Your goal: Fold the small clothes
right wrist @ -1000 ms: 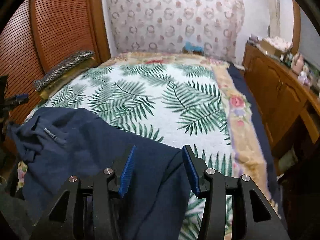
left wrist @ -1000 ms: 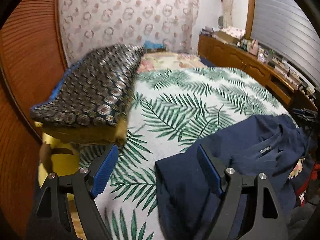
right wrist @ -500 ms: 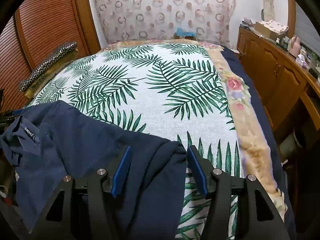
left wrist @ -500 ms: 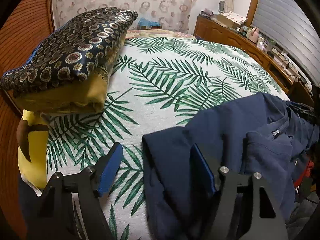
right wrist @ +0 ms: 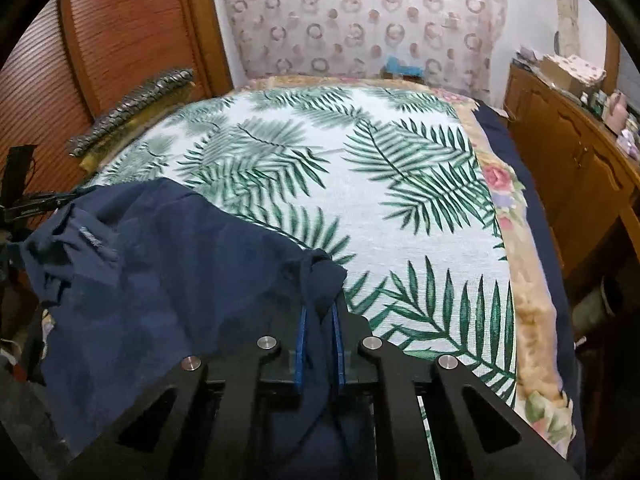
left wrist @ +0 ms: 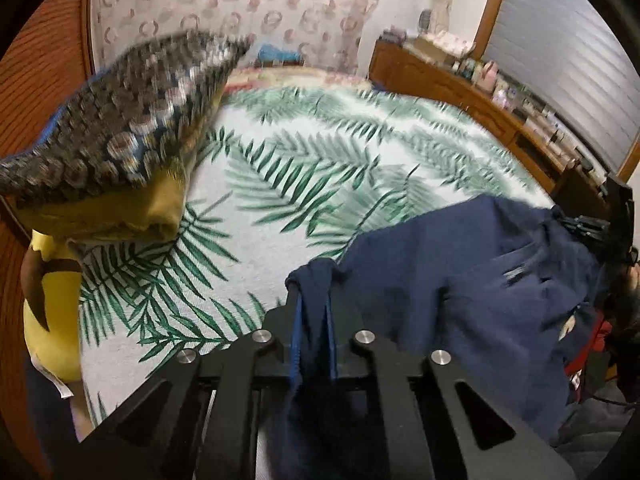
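Navy T-shirt, near edge of the palm-print bed: left hand-held gripper and right hand-held gripper closing, each pinching a bunched corner, apparently to lift and spread it for folding; folded pile far left.

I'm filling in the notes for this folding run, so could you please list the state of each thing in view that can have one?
Left gripper: closing, pinching a bunched corner of cloth.
Right gripper: closing, pinching another bunched corner.
Navy shirt: unfolded, rumpled, on the near part of the bed.
Leaf-print bedspread: spread flat.
Patterned pillow: resting on a folded yellow blanket.
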### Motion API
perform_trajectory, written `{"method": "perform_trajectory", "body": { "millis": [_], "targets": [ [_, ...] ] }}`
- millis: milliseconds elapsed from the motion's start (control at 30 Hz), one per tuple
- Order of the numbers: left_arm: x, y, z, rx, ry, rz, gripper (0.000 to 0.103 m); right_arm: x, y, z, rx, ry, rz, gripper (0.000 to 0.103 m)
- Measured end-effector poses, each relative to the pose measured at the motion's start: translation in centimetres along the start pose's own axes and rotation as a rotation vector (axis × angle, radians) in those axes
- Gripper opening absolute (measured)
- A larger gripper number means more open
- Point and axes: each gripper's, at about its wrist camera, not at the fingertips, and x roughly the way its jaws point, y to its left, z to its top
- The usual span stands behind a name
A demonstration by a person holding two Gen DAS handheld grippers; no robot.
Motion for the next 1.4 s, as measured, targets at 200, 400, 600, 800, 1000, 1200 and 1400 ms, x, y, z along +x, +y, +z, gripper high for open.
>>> {"method": "perform_trajectory", "body": {
  "millis": [200,400,600,800,1000,1200,1400],
  "targets": [
    [-8.0,-3.3,0.0,0.043,-0.189,-0.016,0.010,-7.1,0.6,-0.3,0.031,-0.173,0.019,0.009],
    [-16.1,-6.1,0.4,0.085,-0.369,-0.004,0.009,-15.8,2.4,-0.8,-0.010,-0.341,0.000,0.009],
    [-21.9,-7.9,0.9,0.101,-0.529,0.001,0.009,-23.7,3.5,-1.2,-0.044,-0.503,-0.015,0.008],
    [-25.6,-8.2,2.8,0.108,-0.651,0.015,0.009,-30.1,4.2,-0.8,-0.100,-0.626,-0.042,0.008],
    [-26.6,-7.6,7.5,0.122,-0.711,0.091,0.009,-33.9,3.5,2.1,-0.123,-0.703,-0.054,0.008],
    [-19.9,-4.8,14.3,0.121,-0.597,0.218,0.009,-28.4,2.8,9.9,-0.155,-0.601,-0.121,0.008],
    [-4.9,-0.7,18.5,0.135,-0.430,0.292,0.023,-13.2,1.7,15.4,-0.156,-0.371,-0.227,0.013]
  ]
}}
